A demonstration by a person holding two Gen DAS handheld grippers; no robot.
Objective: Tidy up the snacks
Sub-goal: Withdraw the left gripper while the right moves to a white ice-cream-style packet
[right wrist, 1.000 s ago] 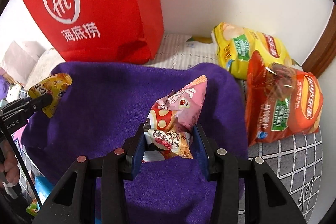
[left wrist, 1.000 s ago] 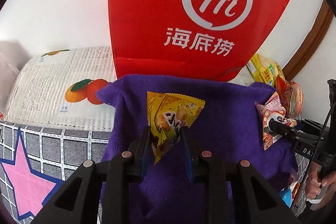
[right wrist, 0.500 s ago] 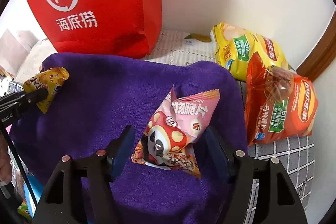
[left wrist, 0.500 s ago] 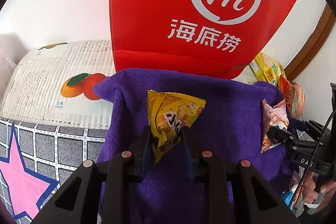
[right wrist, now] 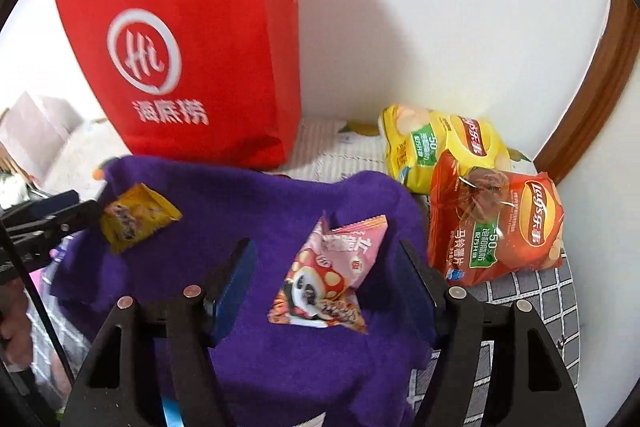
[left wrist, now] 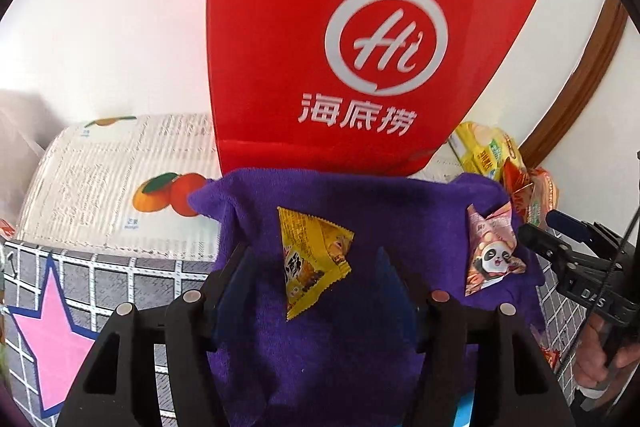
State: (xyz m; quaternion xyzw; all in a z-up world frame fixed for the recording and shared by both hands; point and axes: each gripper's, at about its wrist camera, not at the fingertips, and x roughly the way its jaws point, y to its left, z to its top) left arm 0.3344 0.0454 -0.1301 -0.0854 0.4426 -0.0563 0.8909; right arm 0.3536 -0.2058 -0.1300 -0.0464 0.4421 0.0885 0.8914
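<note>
— Two small packets are lying on the purple towel (left wrist: 320,359), one in front of each gripper. Are you noting this?

— Noting. The left gripper (left wrist: 316,279) is hovering with its jaws spread wide, gripping nothing; the yellow triangular packet (left wrist: 314,261) is resting on the towel between them, touching neither pad as far as I can tell.

— And the other side?

— The right gripper (right wrist: 326,277) is standing the same way, jaws wide apart and empty, with the pink panda packet (right wrist: 330,277) sitting on the cloth in the gap. The two packets are lying well apart, towards opposite sides of the towel.

— So which step is this?

— I am reading it as a set-down: both snacks are being laid out on the towel. The yellow chip bag (right wrist: 440,147) and the orange chip bag (right wrist: 496,223) are leaning just beside the towel's right edge, the red paper bag (right wrist: 200,47) is standing behind it against the wall.

— Next move?

— Probably drawing both grippers straight back without catching a packet corner, then reaching for another snack. Something blue is peeking out low under the towel's near edge; I cannot tell what it is.
</note>
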